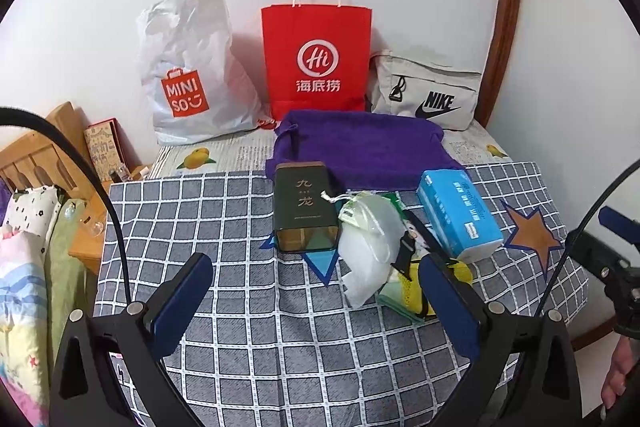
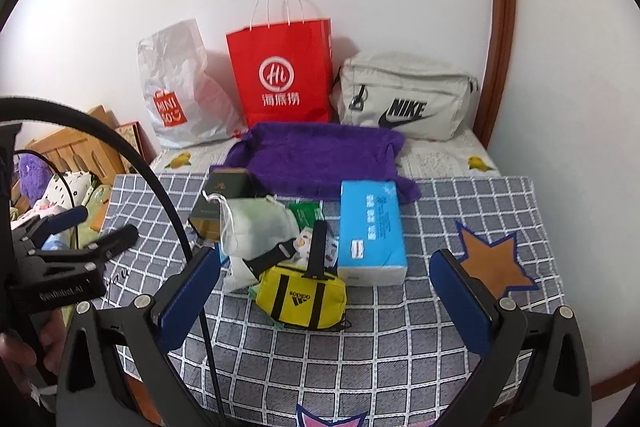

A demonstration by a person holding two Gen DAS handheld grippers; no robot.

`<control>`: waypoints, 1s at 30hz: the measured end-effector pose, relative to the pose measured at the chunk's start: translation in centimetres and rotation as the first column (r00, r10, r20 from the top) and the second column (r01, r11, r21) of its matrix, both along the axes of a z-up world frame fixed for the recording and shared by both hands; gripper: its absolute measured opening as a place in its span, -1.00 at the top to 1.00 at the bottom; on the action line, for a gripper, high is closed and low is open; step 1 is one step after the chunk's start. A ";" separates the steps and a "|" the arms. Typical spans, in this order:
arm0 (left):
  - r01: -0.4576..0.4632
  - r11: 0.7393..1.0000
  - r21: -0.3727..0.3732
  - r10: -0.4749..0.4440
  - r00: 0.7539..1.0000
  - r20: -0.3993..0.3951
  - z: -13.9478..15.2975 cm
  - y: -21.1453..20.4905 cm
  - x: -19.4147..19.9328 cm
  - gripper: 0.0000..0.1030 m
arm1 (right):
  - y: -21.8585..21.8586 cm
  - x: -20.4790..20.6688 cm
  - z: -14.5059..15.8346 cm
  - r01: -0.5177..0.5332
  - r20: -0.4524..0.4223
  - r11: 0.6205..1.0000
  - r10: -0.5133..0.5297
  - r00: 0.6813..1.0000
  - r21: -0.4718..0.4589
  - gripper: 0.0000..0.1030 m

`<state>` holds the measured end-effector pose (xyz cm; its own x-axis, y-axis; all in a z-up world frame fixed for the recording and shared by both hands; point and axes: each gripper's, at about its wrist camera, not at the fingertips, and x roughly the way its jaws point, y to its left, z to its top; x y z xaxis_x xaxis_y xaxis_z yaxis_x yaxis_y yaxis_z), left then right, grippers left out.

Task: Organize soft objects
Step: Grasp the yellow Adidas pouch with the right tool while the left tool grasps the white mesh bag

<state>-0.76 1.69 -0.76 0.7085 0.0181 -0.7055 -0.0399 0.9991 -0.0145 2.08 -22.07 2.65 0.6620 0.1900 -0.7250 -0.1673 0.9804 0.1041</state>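
Note:
A pile lies on the grey checked cloth (image 1: 248, 331): a dark green tin (image 1: 304, 209), a white drawstring pouch (image 1: 370, 239), a blue tissue pack (image 1: 458, 213), a yellow Adidas pouch (image 2: 302, 297) with a black strap. Behind them spreads a purple towel (image 1: 360, 147) (image 2: 320, 157). My left gripper (image 1: 320, 279) hovers open just in front of the pile, with nothing between its fingers. My right gripper (image 2: 326, 281) is open too, with the yellow pouch and the tissue pack (image 2: 370, 233) seen between its fingers, further off.
Against the white wall stand a white Miniso bag (image 1: 188, 79), a red paper bag (image 1: 318, 63) and a grey Nike bag (image 1: 428, 93). A wooden bed frame (image 1: 36, 155) and bedding lie left. The left gripper's body (image 2: 64, 267) shows at the right wrist view's left edge.

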 end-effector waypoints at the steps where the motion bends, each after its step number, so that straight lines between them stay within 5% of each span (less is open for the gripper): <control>1: -0.004 1.000 -0.001 0.004 1.000 -0.004 -0.2 0.1 0.1 -1.00 | 0.0 0.2 -0.5 -0.002 -0.011 1.000 0.002 1.000 -0.003 -0.99; 19: -0.024 0.999 -0.032 0.021 0.995 -0.101 -5.5 1.9 2.8 -1.00 | 0.9 4.8 -15.1 -0.060 -0.263 0.998 0.059 0.963 0.004 -0.99; 26: -0.007 0.999 -0.040 0.001 0.991 -0.135 -7.2 1.7 3.9 -1.00 | -0.6 6.4 -18.6 -0.033 -0.301 0.995 0.061 0.952 0.097 -0.98; 30: 0.015 0.999 -0.042 -0.021 0.989 -0.149 -7.8 1.3 4.6 -1.00 | -0.3 6.9 -19.7 -0.073 -0.300 0.984 0.119 0.946 0.162 -0.65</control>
<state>3.86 2.95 -8.54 0.5953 -0.0247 -0.8031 -0.0269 0.9984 -0.0507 8.96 -22.40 -17.00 0.3848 0.3611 -0.8495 -0.1967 0.9312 0.3068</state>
